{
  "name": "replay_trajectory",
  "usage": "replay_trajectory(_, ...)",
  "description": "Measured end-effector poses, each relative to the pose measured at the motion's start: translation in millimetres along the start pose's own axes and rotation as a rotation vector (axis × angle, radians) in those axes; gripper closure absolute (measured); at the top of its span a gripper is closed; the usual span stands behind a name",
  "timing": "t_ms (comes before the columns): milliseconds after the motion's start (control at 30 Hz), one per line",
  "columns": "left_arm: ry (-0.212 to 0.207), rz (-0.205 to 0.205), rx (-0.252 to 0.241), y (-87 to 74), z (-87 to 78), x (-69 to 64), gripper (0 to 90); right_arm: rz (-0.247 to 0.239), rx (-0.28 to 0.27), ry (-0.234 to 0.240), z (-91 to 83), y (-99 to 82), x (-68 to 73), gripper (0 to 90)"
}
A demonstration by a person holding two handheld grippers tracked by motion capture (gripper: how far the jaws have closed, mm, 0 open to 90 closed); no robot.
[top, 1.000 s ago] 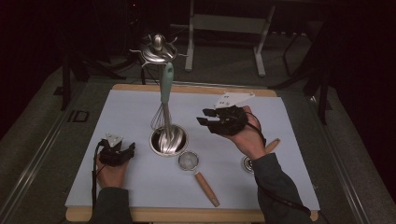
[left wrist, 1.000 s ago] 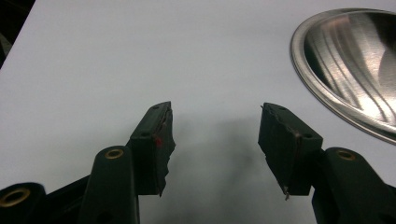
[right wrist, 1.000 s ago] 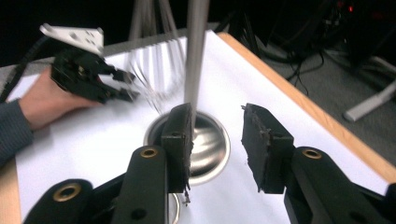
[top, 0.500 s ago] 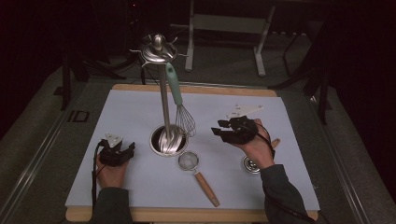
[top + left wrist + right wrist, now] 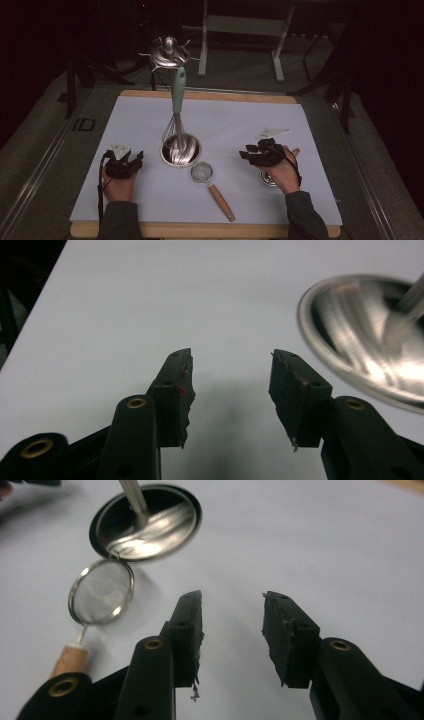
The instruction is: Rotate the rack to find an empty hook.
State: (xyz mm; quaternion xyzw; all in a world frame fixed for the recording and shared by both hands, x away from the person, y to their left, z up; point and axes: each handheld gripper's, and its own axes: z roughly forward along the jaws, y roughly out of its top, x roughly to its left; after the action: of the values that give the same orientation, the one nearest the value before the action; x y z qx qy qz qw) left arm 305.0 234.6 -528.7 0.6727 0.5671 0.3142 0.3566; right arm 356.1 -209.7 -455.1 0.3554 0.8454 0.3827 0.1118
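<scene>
**Both grippers low and empty beside the whisk stand**

The right gripper (image 5: 252,153) sits low over the white sheet (image 5: 240,125) on the worktop, its jaws spread with nothing between them; they have just been opening a little further. In the right gripper view, the small mesh strainer (image 5: 101,592) lies ahead and to the left of those jaws, clear of them, its wooden handle (image 5: 69,661) running back toward the camera. The strainer's rim lies just beside the round steel base (image 5: 146,522) of the stand.

The left gripper (image 5: 131,162) rests near the sheet's left side, jaws also apart and empty, though they have just been closing somewhat. The steel base (image 5: 367,335) lies just to its right.

A whisk (image 5: 176,107) with a pale green handle hangs from the stand, its wires down over the base.
</scene>
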Motion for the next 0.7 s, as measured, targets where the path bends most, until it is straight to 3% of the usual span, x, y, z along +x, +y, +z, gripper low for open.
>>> replay_trajectory(167,-0.014,0.030,-0.036,8.0,-9.3,-6.1,55.4,0.022,0.041,-0.007,3.2,-15.5,-5.7,56.3)
replay_trajectory(367,-0.056,0.035,-0.068,19.8,-19.9,-10.9,57.2,0.070,0.028,-0.035,-3.7,-34.0,-10.6,54.6)
replay_trajectory(500,-0.078,0.024,-0.108,28.6,-28.9,-13.1,56.4,0.078,0.025,-0.060,-5.2,-43.8,-12.2,53.2)
replay_trajectory(600,-0.127,0.001,-0.162,37.5,-38.5,-13.3,56.8,0.082,0.024,-0.078,-5.4,-49.5,-12.8,52.5)
replay_trajectory(700,-0.137,-0.013,-0.205,46.7,-46.3,-15.4,58.3,0.081,0.016,-0.102,-6.7,-53.8,-13.3,51.8)
